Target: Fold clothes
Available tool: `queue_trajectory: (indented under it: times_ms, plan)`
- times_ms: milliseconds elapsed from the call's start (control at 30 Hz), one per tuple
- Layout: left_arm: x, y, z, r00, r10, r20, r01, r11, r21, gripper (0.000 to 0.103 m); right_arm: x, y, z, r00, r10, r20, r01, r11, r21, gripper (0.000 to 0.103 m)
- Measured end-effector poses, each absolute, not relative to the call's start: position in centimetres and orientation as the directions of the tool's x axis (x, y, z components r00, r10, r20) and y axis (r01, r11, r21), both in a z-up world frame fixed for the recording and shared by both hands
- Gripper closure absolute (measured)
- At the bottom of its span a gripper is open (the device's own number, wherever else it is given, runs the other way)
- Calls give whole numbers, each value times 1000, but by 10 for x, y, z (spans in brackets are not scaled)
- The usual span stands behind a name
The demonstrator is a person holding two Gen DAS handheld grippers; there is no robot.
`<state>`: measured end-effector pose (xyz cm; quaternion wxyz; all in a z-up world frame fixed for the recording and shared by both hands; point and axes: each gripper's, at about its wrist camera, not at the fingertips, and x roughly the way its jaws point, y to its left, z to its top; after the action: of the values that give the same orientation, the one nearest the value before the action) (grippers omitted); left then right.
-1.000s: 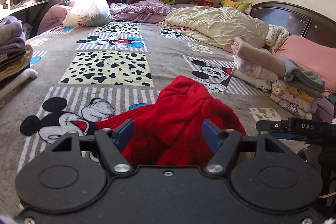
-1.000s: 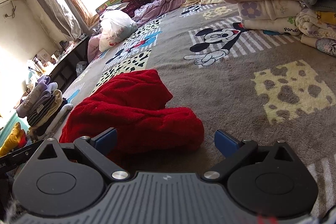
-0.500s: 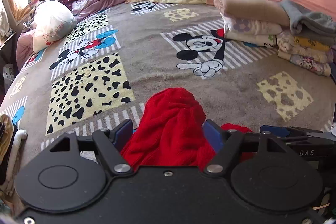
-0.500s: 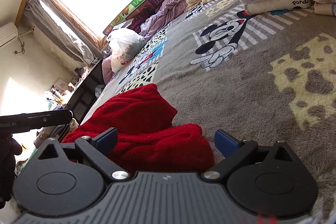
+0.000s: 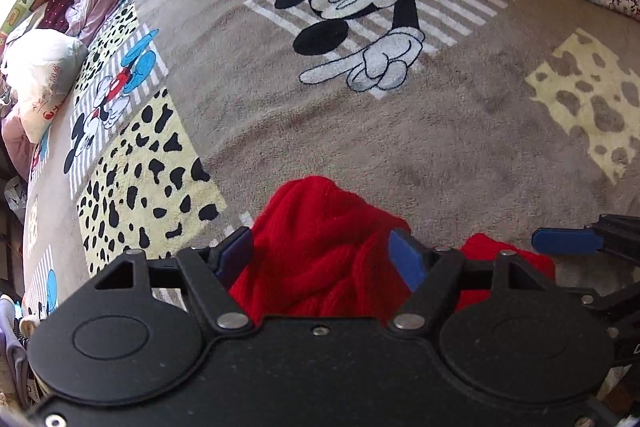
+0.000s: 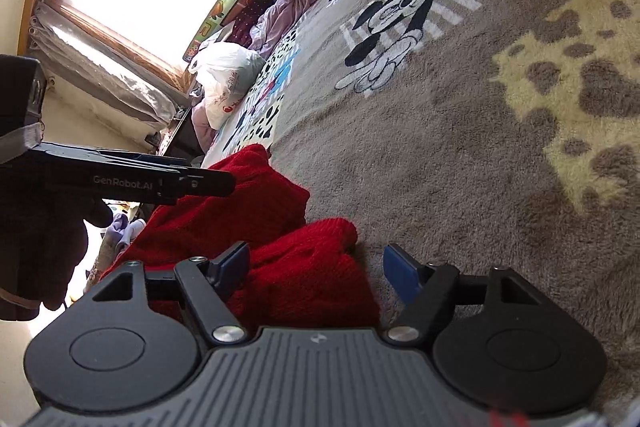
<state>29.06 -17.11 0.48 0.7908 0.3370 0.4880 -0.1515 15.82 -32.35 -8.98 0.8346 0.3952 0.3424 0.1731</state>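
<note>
Two grippers straddle a crumpled red sweater (image 5: 320,251) at six o'clock on the bed (image 5: 440,131): left gripper (image 5: 322,259) spread, right gripper (image 6: 316,267) closing; next, pinching and spreading it flat.

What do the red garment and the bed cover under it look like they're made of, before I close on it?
Red garment: looks like a thick, soft knit, probably wool or acrylic; ribbed cable-like ridges show, matte, no sheen. Bed cover: seems a plush fleece or short-pile blanket; fuzzy nap with brushed streaks, cartoon print in the pile. Exact fibres cannot be told.
</note>
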Motion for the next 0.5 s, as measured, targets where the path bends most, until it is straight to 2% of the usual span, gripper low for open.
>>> queue_trajectory:
  times_ms: [67, 100, 133, 167, 233, 267, 300, 367, 500]
  plan:
    - [294, -174, -6, 475, 115, -873, 575, 710, 407, 29, 163, -323, -92, 700, 564, -439, -25, 632, 774, 26]
    - [296, -176, -12, 473, 128, -872, 579, 701, 417, 35, 165, -322, -94, 692, 573, -438, -33, 632, 774, 26]
    - [296, -174, -13, 469, 122, -875, 579, 705, 409, 61, 166, -318, -95, 682, 592, -431, -53, 627, 777, 26]
    - [295, -172, -12, 463, 106, -880, 578, 716, 391, 76, 167, -314, -96, 670, 610, -423, -73, 622, 779, 27]
    - [292, -166, -7, 461, 67, -885, 579, 733, 357, 86, 168, -307, -99, 646, 645, -409, -113, 610, 784, 48]
    - [288, -162, -1, 472, 47, -880, 576, 739, 348, 88, 169, -303, -99, 635, 658, -404, -132, 608, 783, 60]
    - [284, -157, 5, 484, 30, -874, 571, 747, 342, 88, 168, -298, -99, 631, 658, -411, -150, 622, 768, 68]
    - [280, -142, 25, 514, -18, -858, 530, 793, 301, 89, 164, -294, -93, 643, 649, -406, -178, 643, 745, 77]
    - [276, -104, 75, 577, -131, -806, 452, 874, 181, 89, 157, -298, -70, 703, 616, -356, -213, 659, 721, 82]
